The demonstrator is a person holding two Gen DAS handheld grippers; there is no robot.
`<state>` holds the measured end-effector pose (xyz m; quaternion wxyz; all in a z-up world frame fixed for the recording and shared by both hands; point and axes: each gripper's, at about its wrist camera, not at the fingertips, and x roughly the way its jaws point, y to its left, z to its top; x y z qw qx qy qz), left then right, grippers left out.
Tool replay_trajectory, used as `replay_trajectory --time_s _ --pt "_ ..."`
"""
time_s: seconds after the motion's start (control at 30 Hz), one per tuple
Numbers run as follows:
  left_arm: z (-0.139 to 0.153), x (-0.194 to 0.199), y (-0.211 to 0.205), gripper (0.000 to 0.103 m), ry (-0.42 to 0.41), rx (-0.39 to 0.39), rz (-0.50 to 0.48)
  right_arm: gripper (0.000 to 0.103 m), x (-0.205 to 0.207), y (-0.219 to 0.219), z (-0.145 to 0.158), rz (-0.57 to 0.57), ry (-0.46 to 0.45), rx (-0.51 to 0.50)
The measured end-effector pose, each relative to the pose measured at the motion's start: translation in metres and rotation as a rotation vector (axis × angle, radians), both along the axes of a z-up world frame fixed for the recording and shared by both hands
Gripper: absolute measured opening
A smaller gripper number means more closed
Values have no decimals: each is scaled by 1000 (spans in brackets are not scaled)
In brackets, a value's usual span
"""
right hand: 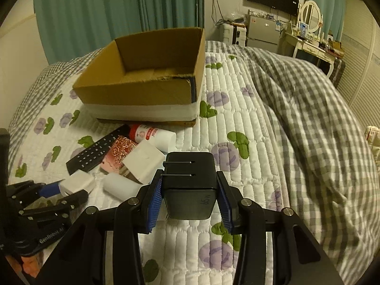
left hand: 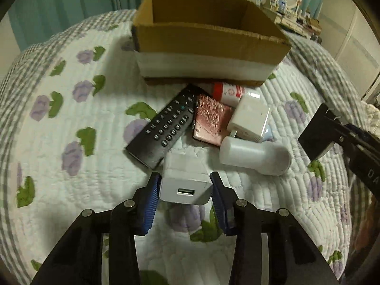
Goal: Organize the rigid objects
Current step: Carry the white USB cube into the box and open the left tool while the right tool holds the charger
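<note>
My left gripper [left hand: 185,185] is shut on a small white USB charger [left hand: 187,182], just in front of a pile on the quilt. The pile holds a black remote [left hand: 163,125], a pink patterned case [left hand: 212,118], a larger white charger [left hand: 249,118], a white bottle [left hand: 255,154] lying on its side, and a red-and-white bottle [left hand: 229,92]. My right gripper [right hand: 190,187] is shut on a black 65W charger [right hand: 190,187], to the right of the pile. The open cardboard box [left hand: 209,40] stands behind the pile and looks empty in the right wrist view [right hand: 147,90].
The bed is covered by a white floral quilt [right hand: 237,123], with a bunched grey checked blanket [right hand: 308,109] at the right. Green curtains [right hand: 106,16] hang behind the box. A dressing table [right hand: 308,42] with a mirror stands at the far right.
</note>
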<state>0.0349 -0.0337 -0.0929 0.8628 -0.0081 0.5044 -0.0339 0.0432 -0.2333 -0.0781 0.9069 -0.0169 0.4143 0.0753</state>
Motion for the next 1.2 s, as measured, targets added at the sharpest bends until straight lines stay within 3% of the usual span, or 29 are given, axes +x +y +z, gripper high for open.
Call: replay_trajectory --time_s 0.2,0.37,0.53,0.67,0.87,1.03,1.2 --pt "33 -2 11 42 -80 0 9 42 -9 4 21 13 -27 -1" --pt "77 2 16 42 -167 4 4 41 -8 9 52 24 -91 12" --pt "127 30 15 42 -264 -15 -10 41 10 14 94 50 -175 43" --pt "150 68 11 42 -309 -27 -21 41 43 21 121 81 -208 53" --pt "143 139 -3 42 -298 -7 -36 41 105 29 127 89 -201 50" --pt "103 185 -10 42 -236 -4 -38 41 156 29 94 64 -140 56" --pt "75 197 -6 43 -220 -23 -34 41 184 30 61 89 -96 72"
